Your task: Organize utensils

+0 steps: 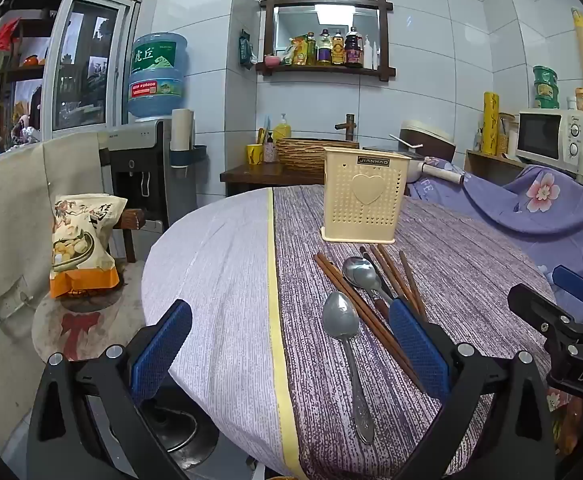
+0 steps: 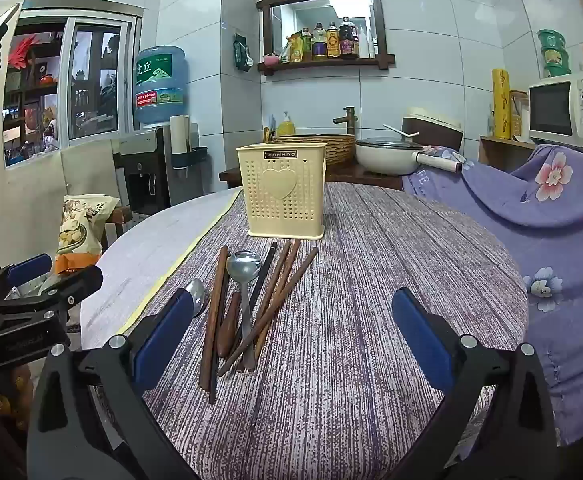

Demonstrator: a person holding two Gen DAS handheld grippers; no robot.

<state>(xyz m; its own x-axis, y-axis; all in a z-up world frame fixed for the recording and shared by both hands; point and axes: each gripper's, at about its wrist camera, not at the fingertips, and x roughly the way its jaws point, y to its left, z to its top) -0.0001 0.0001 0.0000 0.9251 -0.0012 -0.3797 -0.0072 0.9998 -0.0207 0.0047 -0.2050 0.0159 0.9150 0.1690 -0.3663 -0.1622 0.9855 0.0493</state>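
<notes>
A cream perforated utensil holder (image 1: pixel 361 200) (image 2: pixel 285 196) stands upright on the round table's purple striped cloth (image 2: pixel 371 280). In front of it lie several brown chopsticks (image 1: pixel 365 312) (image 2: pixel 279 296) and two metal spoons in a loose heap. The larger spoon (image 1: pixel 341 320) lies nearest the left gripper; its bowl (image 2: pixel 196 294) peeks out behind the right gripper's left finger. The smaller spoon (image 1: pixel 358 272) (image 2: pixel 243 264) rests among the chopsticks. My left gripper (image 1: pixel 291 344) is open and hovers short of the heap. My right gripper (image 2: pixel 293 332) is open too, with nothing between its pads.
A snack bag (image 1: pixel 83 240) sits on a stool left of the table, with a water dispenser (image 1: pixel 147 176) behind it. A floral purple cloth (image 2: pixel 551 220) covers furniture at the right. A white pot (image 2: pixel 387 156) and basket stand on the counter behind the holder.
</notes>
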